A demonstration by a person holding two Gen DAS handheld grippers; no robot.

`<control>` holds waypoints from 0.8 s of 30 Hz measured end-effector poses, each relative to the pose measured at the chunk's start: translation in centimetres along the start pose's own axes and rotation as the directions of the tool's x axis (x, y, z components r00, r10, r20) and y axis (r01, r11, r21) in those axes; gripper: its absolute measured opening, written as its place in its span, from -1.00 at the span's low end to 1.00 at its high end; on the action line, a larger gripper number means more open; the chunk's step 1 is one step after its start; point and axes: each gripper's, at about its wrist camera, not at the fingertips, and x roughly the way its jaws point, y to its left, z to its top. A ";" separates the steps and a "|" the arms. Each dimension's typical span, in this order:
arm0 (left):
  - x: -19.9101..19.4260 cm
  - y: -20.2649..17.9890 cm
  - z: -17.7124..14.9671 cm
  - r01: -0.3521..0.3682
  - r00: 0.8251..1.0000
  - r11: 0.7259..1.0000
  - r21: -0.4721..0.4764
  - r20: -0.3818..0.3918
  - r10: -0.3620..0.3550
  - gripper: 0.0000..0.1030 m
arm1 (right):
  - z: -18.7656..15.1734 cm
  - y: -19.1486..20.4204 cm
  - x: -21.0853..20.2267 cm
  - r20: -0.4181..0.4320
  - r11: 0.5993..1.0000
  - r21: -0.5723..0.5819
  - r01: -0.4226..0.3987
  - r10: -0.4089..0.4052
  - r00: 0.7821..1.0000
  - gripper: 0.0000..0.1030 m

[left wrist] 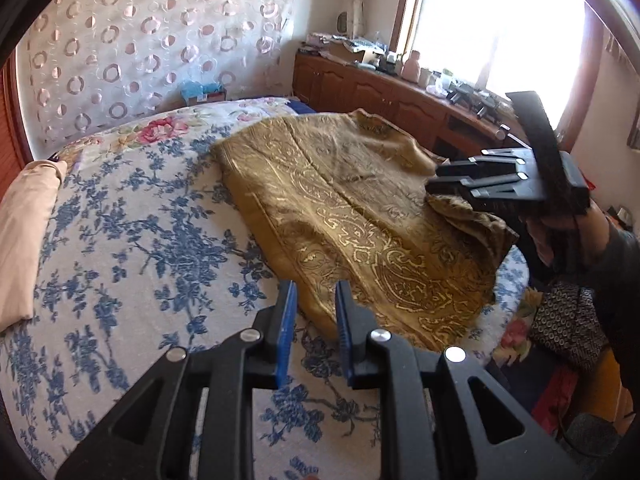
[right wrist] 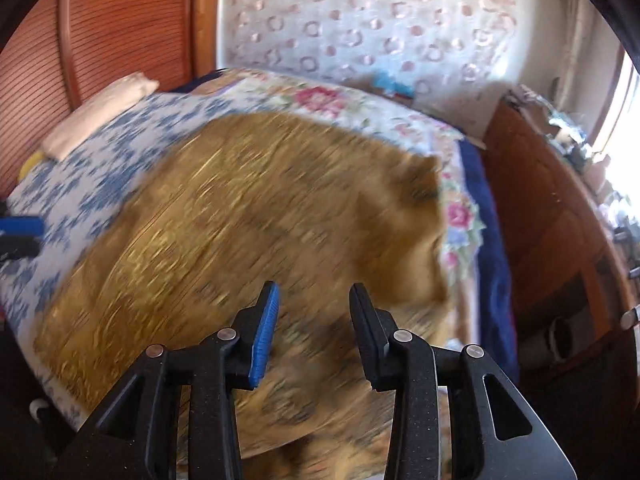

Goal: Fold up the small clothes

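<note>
Floral bedsheet [left wrist: 132, 240] with blue flowers covers the bed, and on it I see the golden-brown garment [left wrist: 360, 216] lying mostly flat, with a pale paisley pattern and a crumpled right edge. Its long axis runs from near my left gripper [left wrist: 316, 308] toward the wooden cabinet [left wrist: 384, 96]. Both my left gripper and right gripper [right wrist: 314, 312] have fingers spread, holding nothing.

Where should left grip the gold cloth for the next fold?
Probably the near corner of the gold cloth, right ahead of the open left gripper. Come in low from the near side: the edge lies flat on the bedspread, so one finger must slide under it.
</note>
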 end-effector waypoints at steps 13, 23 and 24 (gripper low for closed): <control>4.6 -1.6 1.1 -0.025 0.996 0.998 0.058 -0.082 0.030 -0.67 | -3.3 1.6 0.8 -0.014 0.999 -0.051 -0.008 0.007 1.000 -0.65; 6.6 -2.2 1.0 -0.033 0.993 0.996 0.081 -0.110 0.041 -0.67 | -6.3 -0.6 -4.6 0.115 0.995 0.058 0.085 -0.091 0.989 -1.00; 6.7 -2.2 1.0 -0.035 0.993 0.996 0.083 -0.112 0.044 -0.67 | -6.5 -1.1 -5.2 0.122 0.994 0.078 0.078 -0.087 0.989 -1.00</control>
